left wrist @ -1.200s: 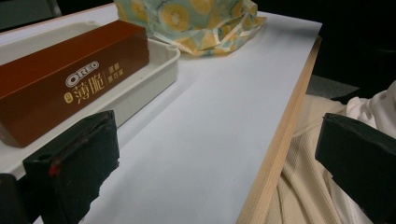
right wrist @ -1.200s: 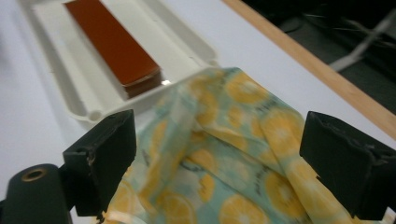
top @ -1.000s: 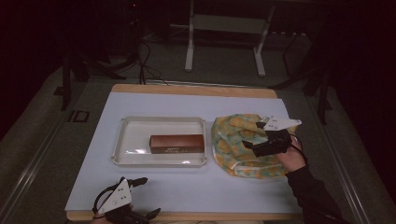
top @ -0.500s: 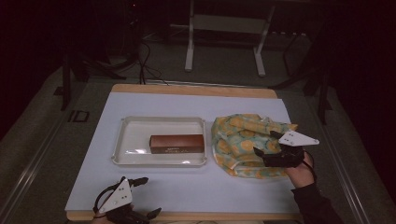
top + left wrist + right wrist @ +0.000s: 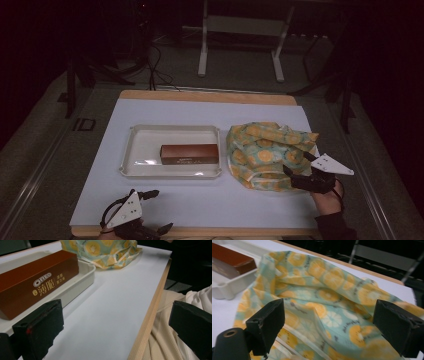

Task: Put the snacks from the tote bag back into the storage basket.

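Observation:
A brown Oreo box (image 5: 189,153) (image 5: 32,287) lies in a white tray (image 5: 145,150) (image 5: 82,275) at the table's middle. To its right a crumpled cloth bag with an orange-slice print (image 5: 267,152) (image 5: 327,300) (image 5: 100,251) rests on the white table. My right gripper (image 5: 298,170) (image 5: 332,327) stands open at the bag's near right edge, its jaws spread over the fabric and holding nothing. My left gripper (image 5: 156,210) (image 5: 112,330) is open at the table's near left edge, its jaws wide apart over the bare surface and the wooden edge.
The wooden front edge of the table (image 5: 147,322) runs under the left gripper, with the person's cream clothing (image 5: 170,340) just past it. A metal stand (image 5: 240,30) and cables (image 5: 155,65) sit on the floor beyond the table.
My right gripper has drawn back from over the bag's middle to its near right edge. The bag's top has settled. The left gripper has stayed put.

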Motion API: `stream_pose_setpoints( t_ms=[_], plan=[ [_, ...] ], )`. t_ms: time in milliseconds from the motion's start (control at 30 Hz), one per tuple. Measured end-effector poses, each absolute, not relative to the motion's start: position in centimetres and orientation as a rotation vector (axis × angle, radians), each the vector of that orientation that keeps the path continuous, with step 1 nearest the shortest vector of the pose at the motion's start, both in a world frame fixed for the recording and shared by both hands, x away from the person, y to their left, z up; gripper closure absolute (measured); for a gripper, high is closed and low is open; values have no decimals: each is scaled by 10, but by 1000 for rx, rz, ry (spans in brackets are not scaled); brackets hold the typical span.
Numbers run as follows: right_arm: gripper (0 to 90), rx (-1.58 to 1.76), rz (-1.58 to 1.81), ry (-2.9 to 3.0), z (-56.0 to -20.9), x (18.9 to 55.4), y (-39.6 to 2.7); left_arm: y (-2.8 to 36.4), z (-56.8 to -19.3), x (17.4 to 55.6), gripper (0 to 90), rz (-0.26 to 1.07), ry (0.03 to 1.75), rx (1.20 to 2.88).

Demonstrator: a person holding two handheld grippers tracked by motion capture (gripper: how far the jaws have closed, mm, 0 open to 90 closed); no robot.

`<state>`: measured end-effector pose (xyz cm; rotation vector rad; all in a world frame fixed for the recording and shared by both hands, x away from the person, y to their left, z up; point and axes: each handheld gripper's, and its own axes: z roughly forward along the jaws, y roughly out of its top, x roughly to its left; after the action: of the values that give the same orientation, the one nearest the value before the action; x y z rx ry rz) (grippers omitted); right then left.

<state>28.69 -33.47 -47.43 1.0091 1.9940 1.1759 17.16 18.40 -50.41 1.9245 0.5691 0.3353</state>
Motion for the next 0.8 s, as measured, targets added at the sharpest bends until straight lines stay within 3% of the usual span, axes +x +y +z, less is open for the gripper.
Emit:
stream_pose_setpoints(
  t_ms=[800],
  plan=[
    [109, 1040, 1033, 1967, -501, 249, -346, 183, -505, 173, 0, 340, 568, 1939]
  ],
)
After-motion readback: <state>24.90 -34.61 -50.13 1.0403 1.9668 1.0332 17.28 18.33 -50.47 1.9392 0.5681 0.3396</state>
